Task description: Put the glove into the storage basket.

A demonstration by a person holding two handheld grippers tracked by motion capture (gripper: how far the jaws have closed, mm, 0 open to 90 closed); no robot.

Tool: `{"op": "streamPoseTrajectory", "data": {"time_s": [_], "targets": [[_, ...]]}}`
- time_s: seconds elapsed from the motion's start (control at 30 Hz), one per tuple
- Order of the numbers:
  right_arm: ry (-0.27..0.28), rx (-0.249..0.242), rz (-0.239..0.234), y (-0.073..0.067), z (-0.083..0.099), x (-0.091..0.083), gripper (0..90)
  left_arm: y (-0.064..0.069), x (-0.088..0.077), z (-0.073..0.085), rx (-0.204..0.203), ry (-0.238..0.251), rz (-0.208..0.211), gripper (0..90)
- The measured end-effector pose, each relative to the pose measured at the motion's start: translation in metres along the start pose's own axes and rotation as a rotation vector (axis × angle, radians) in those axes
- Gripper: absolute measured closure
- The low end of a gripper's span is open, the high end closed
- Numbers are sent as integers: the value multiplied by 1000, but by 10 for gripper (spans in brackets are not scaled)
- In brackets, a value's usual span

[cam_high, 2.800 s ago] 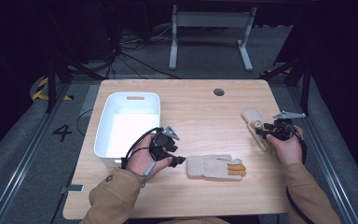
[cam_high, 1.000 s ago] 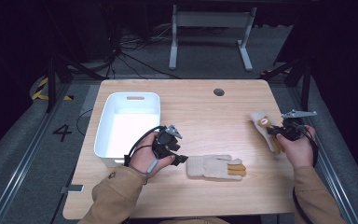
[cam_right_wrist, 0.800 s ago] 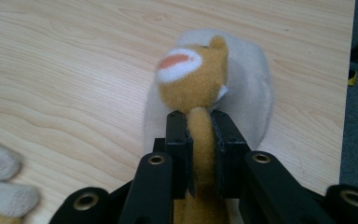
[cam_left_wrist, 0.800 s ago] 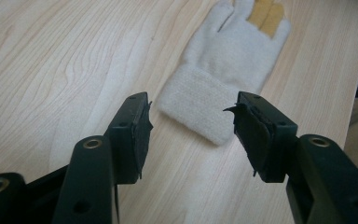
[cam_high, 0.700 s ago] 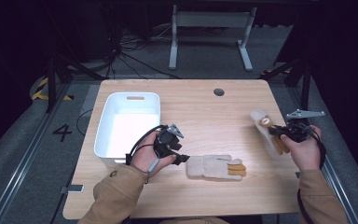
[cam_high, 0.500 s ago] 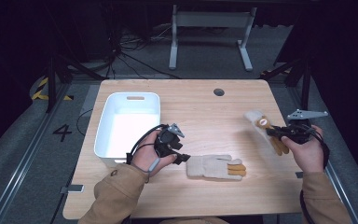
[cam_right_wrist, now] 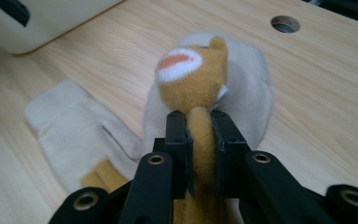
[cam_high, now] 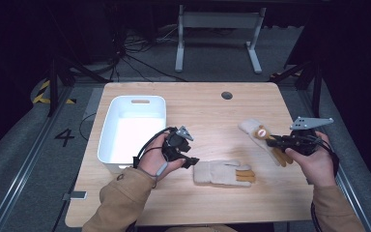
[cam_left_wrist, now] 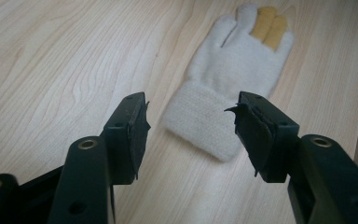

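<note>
Right gripper [cam_right_wrist: 199, 140] pinches the glove [cam_right_wrist: 205, 93] near the table [cam_high: 270, 203] edge.

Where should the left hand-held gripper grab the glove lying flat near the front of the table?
Take the glove by its ribbed cuff, coming from the cuff end, level with the table. The cuff is its thickest part, it faces the left hand-held gripper, and it already lies between the open jaws.
</note>
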State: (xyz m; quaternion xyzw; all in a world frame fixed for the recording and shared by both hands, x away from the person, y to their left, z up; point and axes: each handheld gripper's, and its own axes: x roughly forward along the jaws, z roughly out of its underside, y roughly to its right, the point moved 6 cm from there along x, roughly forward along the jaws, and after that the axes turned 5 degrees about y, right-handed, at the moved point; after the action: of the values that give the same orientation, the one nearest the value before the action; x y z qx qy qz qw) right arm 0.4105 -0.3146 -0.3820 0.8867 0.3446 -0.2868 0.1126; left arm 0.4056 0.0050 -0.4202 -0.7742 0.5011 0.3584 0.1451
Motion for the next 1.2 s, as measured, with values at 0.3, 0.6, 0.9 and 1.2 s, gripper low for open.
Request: {"op": "streamPoseTrajectory", "data": {"time_s": [0.3, 0.6, 0.9, 1.2], "targets": [[-5, -43, -108, -25, -3, 12, 793, -1, 0, 0, 10, -3, -2, 442], [-29, -94, -178, -44, -1, 27, 793, -2, 1, 1, 16, -13, -3, 447], [-50, -139, -236, -59, 3, 41, 793, -1, 6, 3, 3, -26, 9, 440], [-74, -182, -291, -71, 10, 57, 791, -1, 10, 6, 2, -49, 15, 439]]}}
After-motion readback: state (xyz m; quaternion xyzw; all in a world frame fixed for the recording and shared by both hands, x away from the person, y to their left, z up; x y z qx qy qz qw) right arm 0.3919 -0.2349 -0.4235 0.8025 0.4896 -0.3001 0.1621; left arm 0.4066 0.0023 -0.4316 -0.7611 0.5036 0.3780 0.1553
